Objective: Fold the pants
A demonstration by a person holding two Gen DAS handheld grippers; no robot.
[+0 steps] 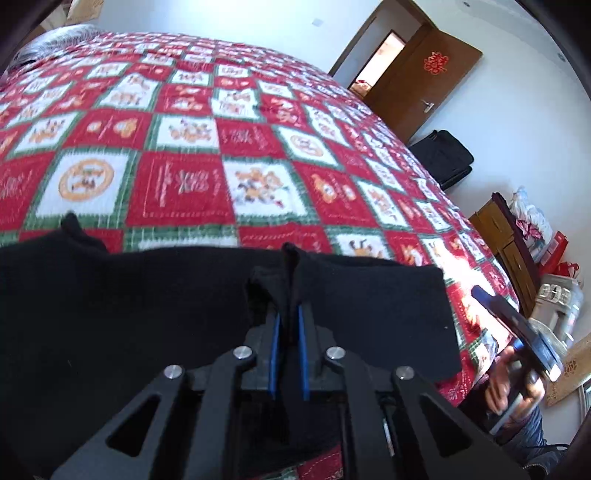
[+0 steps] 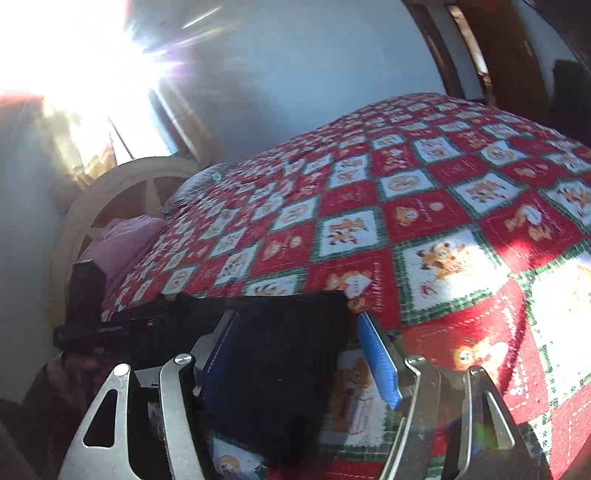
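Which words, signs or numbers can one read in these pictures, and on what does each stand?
"囍": the red sign on the brown door; slightly blurred, but it reads as the double-happiness character.
Quilt: white script in the red squares, too blurred to read in either view.
No numbers or brand names can be read.

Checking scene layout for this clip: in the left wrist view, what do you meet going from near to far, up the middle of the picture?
Left gripper, shut on a pinch of cloth → black pants spread on the bed edge → red, white and green checked bedspread → white wall.
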